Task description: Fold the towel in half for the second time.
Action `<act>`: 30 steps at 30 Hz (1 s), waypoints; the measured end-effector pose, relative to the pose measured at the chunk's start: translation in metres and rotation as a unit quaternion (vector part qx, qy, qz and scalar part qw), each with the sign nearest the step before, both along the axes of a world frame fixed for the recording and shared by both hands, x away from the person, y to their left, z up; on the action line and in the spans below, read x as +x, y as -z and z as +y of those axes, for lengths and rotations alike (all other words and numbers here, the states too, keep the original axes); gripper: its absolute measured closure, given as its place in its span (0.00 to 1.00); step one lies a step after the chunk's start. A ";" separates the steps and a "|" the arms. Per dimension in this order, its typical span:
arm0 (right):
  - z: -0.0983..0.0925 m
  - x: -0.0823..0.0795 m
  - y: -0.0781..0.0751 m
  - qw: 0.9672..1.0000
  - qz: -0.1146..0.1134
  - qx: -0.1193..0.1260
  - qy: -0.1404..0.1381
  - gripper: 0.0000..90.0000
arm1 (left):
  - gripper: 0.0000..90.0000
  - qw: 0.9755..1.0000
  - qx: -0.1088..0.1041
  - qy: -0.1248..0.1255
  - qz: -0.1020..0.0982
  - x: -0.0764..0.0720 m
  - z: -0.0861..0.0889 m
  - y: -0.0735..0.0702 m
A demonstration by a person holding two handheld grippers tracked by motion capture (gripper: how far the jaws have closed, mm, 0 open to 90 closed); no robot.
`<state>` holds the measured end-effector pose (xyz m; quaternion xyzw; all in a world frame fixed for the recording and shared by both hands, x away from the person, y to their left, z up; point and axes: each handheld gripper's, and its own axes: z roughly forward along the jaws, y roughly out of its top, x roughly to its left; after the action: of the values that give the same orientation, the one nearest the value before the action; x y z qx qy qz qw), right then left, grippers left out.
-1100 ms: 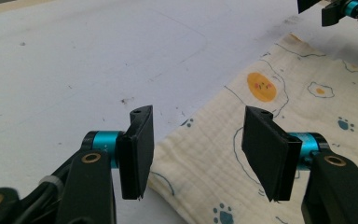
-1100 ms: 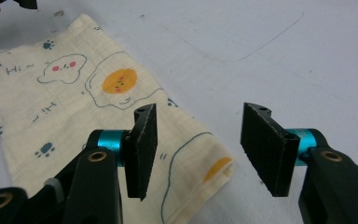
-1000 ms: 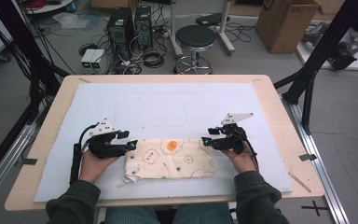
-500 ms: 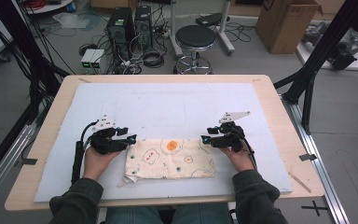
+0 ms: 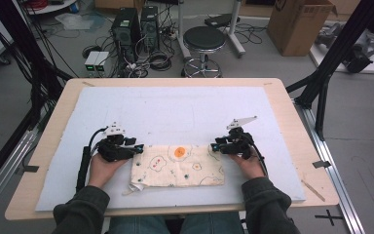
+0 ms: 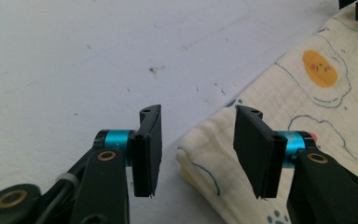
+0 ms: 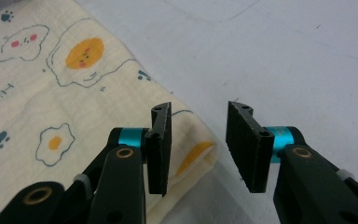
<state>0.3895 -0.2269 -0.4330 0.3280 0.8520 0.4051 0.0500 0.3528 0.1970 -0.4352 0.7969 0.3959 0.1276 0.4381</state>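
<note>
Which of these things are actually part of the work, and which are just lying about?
Part of the work:
- folded egg-print cloth
- left tool at its left corner, jaws closing, not yet gripping
- right tool at its right corner, the same
- white table mat

Lying about:
- black stool
- cardboard box
- computer towers
- floor cables

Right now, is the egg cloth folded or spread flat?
Folded: the cloth lies as a narrow strip, and its corners show rounded, doubled layers.

Left hand-held gripper (image 5: 137, 147) and right hand-held gripper (image 5: 214, 146), each gripped in one hand, point inward toward each other, held low and level. Both pairs of jaws have just been closing, yet stand apart, pads pressing nothing.
</note>
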 end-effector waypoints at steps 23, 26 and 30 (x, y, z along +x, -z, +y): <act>0.003 -0.002 0.004 1.000 0.010 -0.017 -0.017 0.93 | 0.94 0.999 0.031 0.020 0.005 -0.001 -0.005 0.005; 0.004 -0.002 0.003 1.000 0.004 -0.019 -0.018 0.93 | 0.95 1.000 0.026 0.015 -0.001 -0.002 -0.004 0.004; 0.003 -0.002 0.001 1.000 0.000 -0.016 -0.021 0.94 | 0.95 1.000 0.022 0.009 -0.013 -0.002 -0.002 0.000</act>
<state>0.3875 -0.2236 -0.4339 0.3092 0.8650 0.3925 0.0464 0.3504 0.1953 -0.4352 0.8082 0.3798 0.1425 0.4270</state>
